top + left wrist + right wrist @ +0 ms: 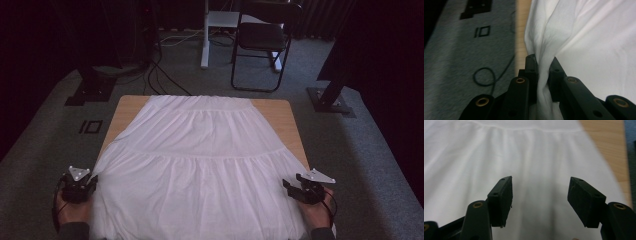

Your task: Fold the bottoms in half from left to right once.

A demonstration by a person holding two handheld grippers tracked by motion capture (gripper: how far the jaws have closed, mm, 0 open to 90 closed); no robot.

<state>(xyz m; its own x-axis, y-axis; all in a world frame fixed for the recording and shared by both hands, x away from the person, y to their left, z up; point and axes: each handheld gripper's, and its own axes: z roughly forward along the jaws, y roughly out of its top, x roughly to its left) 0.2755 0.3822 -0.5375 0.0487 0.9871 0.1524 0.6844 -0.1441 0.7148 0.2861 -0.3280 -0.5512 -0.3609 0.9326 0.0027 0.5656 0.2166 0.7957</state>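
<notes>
At seven o'clock the left gripper [93, 180] is clamped on a fold of the white skirt [200, 160]; at five o'clock the right gripper [289, 186] has its jaws apart over the hem. The skirt lies spread across the wooden table [125, 107], waistband toward twelve o'clock, with a black chair [262, 37] beyond.

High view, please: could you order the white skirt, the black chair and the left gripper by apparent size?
1. white skirt, largest.
2. black chair, though it stands farther off.
3. left gripper, smallest.

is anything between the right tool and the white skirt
Nothing visible. The right tool hangs open just above the white skirt, bare cloth between its jaws. The left tool is already shut on the skirt's edge.
</notes>
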